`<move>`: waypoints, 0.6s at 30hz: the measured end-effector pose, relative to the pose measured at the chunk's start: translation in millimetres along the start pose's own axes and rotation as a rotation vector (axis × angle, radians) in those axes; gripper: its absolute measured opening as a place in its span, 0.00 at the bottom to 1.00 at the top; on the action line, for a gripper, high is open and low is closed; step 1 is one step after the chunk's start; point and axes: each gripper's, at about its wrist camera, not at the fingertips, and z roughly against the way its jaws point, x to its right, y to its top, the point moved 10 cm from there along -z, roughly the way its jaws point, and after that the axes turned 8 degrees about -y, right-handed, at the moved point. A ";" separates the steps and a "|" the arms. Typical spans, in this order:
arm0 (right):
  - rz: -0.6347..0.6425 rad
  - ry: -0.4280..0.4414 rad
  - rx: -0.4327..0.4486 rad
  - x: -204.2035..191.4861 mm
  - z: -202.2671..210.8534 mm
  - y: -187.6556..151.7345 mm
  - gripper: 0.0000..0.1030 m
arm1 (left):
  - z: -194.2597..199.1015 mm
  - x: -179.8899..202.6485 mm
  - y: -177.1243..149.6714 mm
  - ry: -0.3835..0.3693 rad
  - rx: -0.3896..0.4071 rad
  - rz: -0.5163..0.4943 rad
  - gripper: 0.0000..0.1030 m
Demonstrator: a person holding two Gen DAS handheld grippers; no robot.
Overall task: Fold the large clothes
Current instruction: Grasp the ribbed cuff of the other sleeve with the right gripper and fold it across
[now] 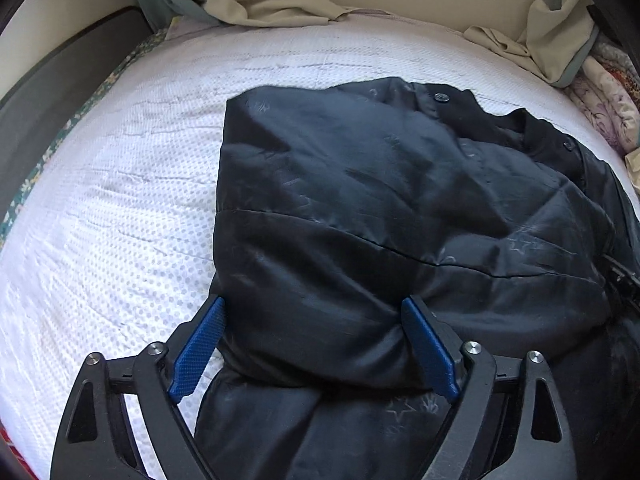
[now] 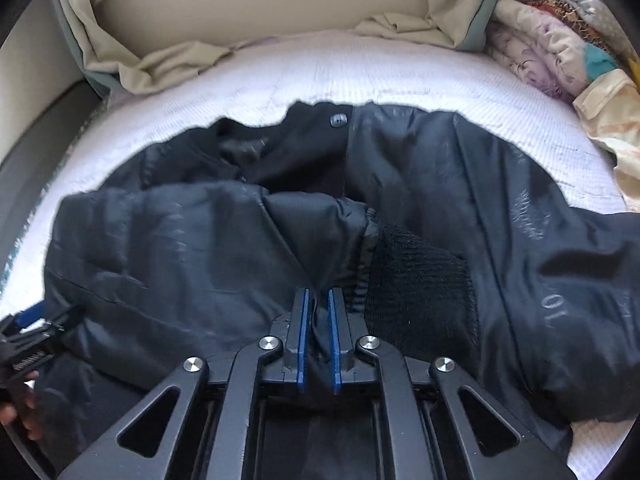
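A large black padded jacket (image 1: 380, 200) lies partly folded on the white mattress (image 1: 120, 184). It also fills the right wrist view (image 2: 200, 240), with its sleeve and knitted cuff (image 2: 416, 280) laid over the body. My left gripper (image 1: 314, 308) is wide open, its blue pads either side of a bulge of jacket fabric, not pinching it. My right gripper (image 2: 318, 300) is shut on a fold of the jacket sleeve fabric near the cuff. The left gripper shows at the left edge of the right wrist view (image 2: 28, 332).
Beige sheets (image 1: 280, 4) are bunched along the headboard at the far side. A pile of floral bedding (image 2: 560, 48) sits at the far right corner. A dark bed frame edge (image 1: 60, 80) runs along the left.
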 end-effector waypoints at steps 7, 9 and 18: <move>-0.028 0.052 -0.019 2.5 -23.5 -5.2 0.00 | -26.6 -11.2 -7.3 -0.067 -0.035 0.103 1.00; -0.034 0.067 -0.010 2.8 -28.4 -6.6 0.00 | -27.4 -10.2 -6.5 -0.055 -0.031 0.099 1.00; -0.299 0.280 -0.069 16.2 3.1 10.9 0.28 | 4.3 -7.5 7.1 -0.046 -0.011 0.128 0.99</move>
